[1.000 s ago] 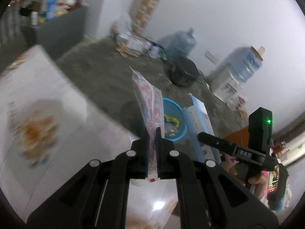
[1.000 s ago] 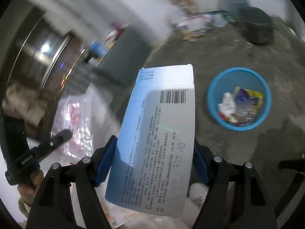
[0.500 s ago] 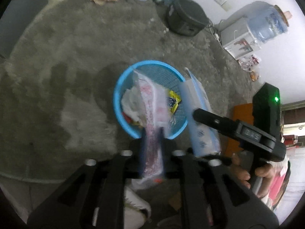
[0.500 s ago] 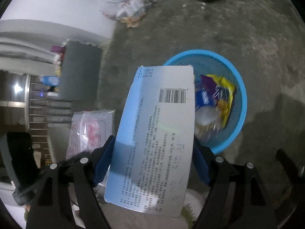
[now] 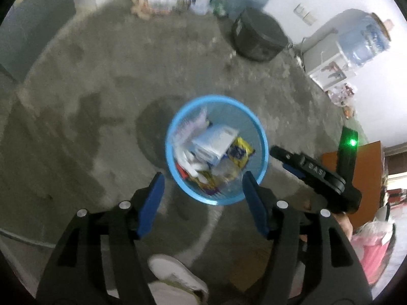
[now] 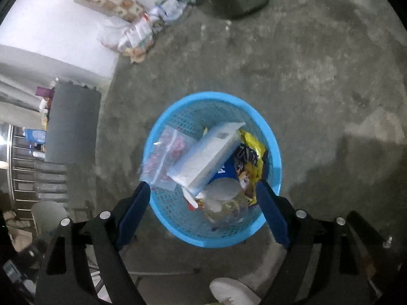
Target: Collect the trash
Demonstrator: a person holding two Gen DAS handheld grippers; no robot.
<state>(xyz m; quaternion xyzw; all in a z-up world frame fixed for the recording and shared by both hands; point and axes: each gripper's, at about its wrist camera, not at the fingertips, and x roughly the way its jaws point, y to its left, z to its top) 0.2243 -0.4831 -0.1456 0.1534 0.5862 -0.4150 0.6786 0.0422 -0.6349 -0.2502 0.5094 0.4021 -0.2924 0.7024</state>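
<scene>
Through the left wrist camera I see my left gripper [image 5: 203,193] pointing down at the round blue plastic mesh basket [image 5: 263,157] on the grey concrete floor [image 5: 89,101]. Its blue-padded fingers [image 5: 151,203] are spreading, with nothing between them. A pale blue-and-white cardboard box [image 5: 216,143] lies on top of the wrappers inside the basket. The right gripper [image 5: 313,175] hangs just beside the basket's right rim.

Through the right wrist camera my right gripper [image 6: 202,213] stands over the same basket [image 6: 274,152], fingers [image 6: 273,216] opening wide and empty. The box [image 6: 208,157] lies slanted across the basket's middle, with a clear plastic bag printed in red [image 6: 165,157] against the left rim.
</scene>
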